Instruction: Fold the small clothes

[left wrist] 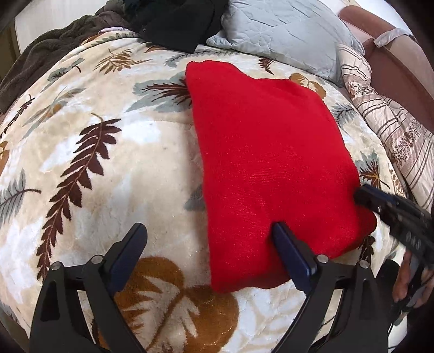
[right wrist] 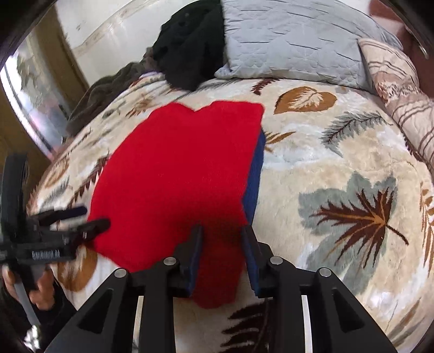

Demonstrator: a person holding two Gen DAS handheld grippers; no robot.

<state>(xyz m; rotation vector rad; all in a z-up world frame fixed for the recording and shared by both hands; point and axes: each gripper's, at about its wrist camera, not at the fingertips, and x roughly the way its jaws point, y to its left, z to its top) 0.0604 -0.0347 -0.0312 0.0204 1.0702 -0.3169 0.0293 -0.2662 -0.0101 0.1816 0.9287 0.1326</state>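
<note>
A red knit garment lies folded flat on the leaf-patterned blanket. A dark blue layer shows along its right edge. My left gripper stands wide open at the garment's near left corner, one finger over the red cloth and the other over the blanket, holding nothing. My right gripper hovers at the near right corner with its jaws a narrow gap apart. Red cloth shows in that gap, lying flat and not lifted.
A grey quilted pillow and a heap of black clothing lie at the head of the bed. A striped patterned pillow sits at the right, a brown fleece at the far left.
</note>
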